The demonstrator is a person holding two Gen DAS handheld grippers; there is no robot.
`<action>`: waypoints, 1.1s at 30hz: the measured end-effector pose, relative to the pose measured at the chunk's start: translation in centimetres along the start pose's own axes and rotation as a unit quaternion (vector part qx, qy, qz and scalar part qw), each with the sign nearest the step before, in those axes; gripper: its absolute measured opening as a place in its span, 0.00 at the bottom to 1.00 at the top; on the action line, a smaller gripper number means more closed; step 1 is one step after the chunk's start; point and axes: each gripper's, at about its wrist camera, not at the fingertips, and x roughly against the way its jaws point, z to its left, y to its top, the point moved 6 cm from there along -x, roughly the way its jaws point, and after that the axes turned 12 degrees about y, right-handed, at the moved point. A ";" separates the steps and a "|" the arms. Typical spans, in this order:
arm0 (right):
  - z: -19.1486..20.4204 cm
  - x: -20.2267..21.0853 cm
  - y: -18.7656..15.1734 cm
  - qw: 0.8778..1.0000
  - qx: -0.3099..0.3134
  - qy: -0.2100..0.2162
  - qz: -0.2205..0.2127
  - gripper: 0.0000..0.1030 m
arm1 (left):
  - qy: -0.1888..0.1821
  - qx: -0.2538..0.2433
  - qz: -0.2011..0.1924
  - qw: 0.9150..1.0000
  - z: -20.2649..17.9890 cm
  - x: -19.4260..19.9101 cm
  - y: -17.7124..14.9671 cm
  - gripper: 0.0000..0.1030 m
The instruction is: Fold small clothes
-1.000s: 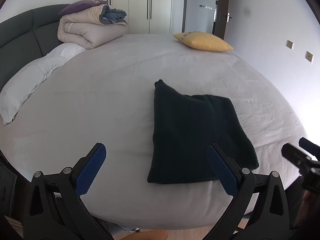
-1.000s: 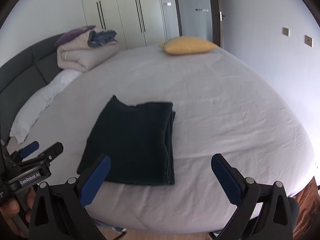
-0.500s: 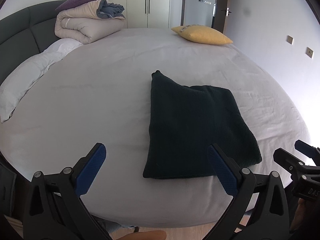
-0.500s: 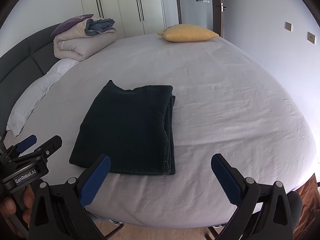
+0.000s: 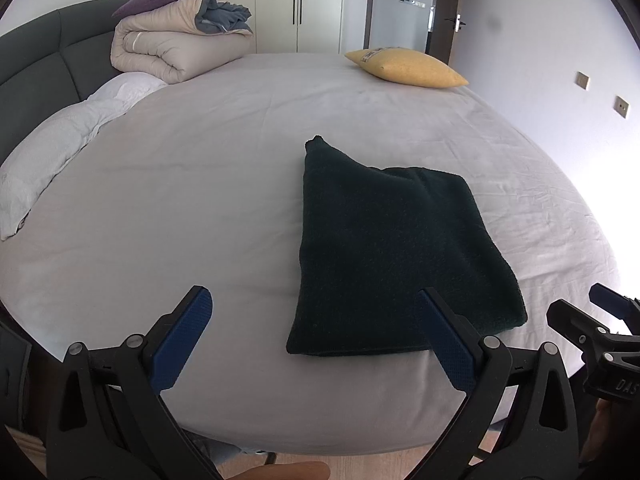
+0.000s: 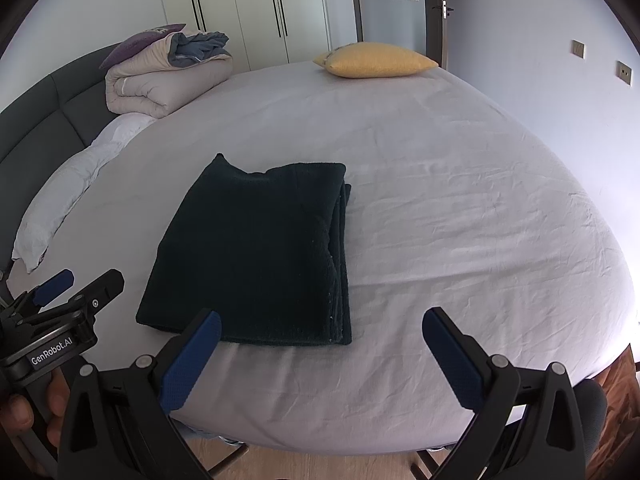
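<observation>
A dark knitted garment [image 5: 392, 248] [image 6: 260, 256] lies folded into a flat rectangle on the grey bed sheet [image 5: 200, 184] [image 6: 460, 220], near the front edge. Its stacked layers show along the right side in the right wrist view. My left gripper [image 5: 312, 328] stands open above the bed's front edge, just left of and before the garment, holding nothing. My right gripper [image 6: 320, 344] is open too, in front of the garment's near right corner, empty. Each gripper also shows in the other's view: the right gripper [image 5: 600, 328] and the left gripper [image 6: 68, 304], held by a hand [image 6: 24, 420].
A yellow pillow [image 5: 404, 68] [image 6: 372, 61] lies at the far side of the bed. A rolled beige duvet with a purple cushion [image 5: 180, 36] [image 6: 164, 76] sits at the far left by the dark headboard [image 5: 36, 60]. A white pillow [image 5: 60, 152] lies along the left. Wardrobes and a door stand behind.
Both grippers have drawn back and risen slightly, so the garment and bed sit a little lower and fuller in view. The garment has not moved. Both grippers stay open.
</observation>
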 end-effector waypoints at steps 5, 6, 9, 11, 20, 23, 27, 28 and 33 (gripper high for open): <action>0.0 0.0 -0.1 1.000 0.001 -0.001 0.001 1.00 | -0.001 0.001 0.001 1.000 0.0 -0.1 -0.1 1.00; 0.0 0.0 -0.1 1.000 0.000 0.000 0.001 1.00 | -0.001 0.001 0.001 1.000 0.0 -0.1 -0.1 1.00; 0.1 -0.1 -0.2 1.000 -0.001 -0.001 0.001 1.00 | -0.001 0.001 0.001 1.000 0.0 -0.1 -0.1 1.00; 0.1 -0.1 -0.2 1.000 0.000 -0.001 0.001 1.00 | -0.001 0.001 0.001 1.000 0.0 -0.1 -0.1 1.00; 0.1 -0.1 -0.2 1.000 0.000 -0.001 0.002 1.00 | -0.001 0.002 0.005 1.000 -0.1 -0.4 -0.3 1.00; 0.1 -0.1 -0.2 1.000 -0.001 0.000 0.002 1.00 | -0.002 0.003 0.006 1.000 -0.2 -0.5 -0.4 1.00; 0.1 -0.2 -0.3 1.000 -0.001 0.000 0.002 1.00 | -0.003 0.002 0.007 1.000 -0.2 -0.6 -0.5 1.00; 0.1 -0.2 -0.3 1.000 -0.001 0.000 0.002 1.00 | -0.003 0.002 0.008 1.000 -0.2 -0.6 -0.5 1.00; 0.2 -0.2 -0.5 1.000 -0.002 0.000 0.003 1.00 | -0.003 0.002 0.009 1.000 -0.4 -0.6 -0.6 1.00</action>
